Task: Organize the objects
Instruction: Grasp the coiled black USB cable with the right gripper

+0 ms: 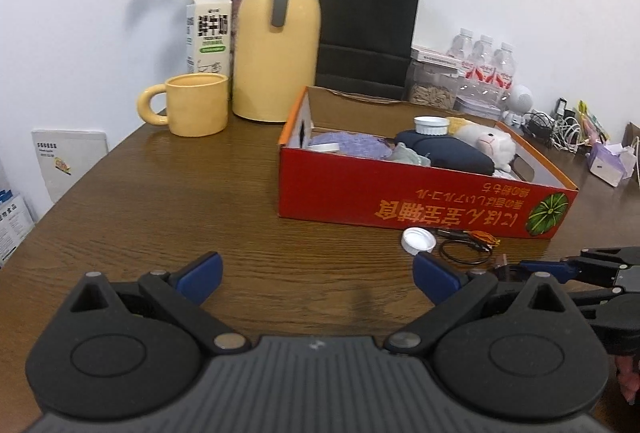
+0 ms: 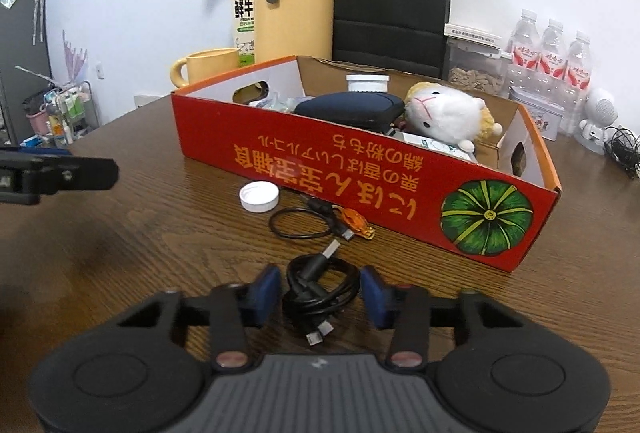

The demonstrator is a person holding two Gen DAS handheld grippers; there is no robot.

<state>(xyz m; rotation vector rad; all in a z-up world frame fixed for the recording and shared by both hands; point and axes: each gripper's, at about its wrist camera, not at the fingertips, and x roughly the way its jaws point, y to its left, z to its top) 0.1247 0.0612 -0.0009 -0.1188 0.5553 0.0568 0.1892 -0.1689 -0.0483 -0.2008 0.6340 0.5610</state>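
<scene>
Two grippers low over a brown wooden table [image 1: 160, 201]. Left gripper [image 1: 318, 273]: blue-padded fingers [image 1: 200, 271] wide apart, nothing between them but bare wood. Right gripper [image 2: 320, 293]: fingers partly apart, set on either side of a coiled black USB cable [image 2: 316, 285] lying flat on the table; pads just beside the coil, no clear press on it.

Just beyond the coil, near the front wall of a red cardboard box [image 2: 360, 169] printed with a green pumpkin: a thin black cable loop [image 2: 300, 225], a small orange item [image 2: 356, 223] and a white cap [image 2: 259, 196], all on the table outside the box. Inside the box: a plush sheep [image 2: 444, 109], a dark blue pouch [image 2: 348, 105], a white jar [image 2: 367, 82] and some soft items, partly hidden.

Behind, along the wall: a yellow jug [image 1: 276, 45], a yellow mug [image 1: 196, 109], a milk carton [image 1: 208, 29], a black paper bag [image 1: 366, 21], water bottles [image 2: 552, 49].
</scene>
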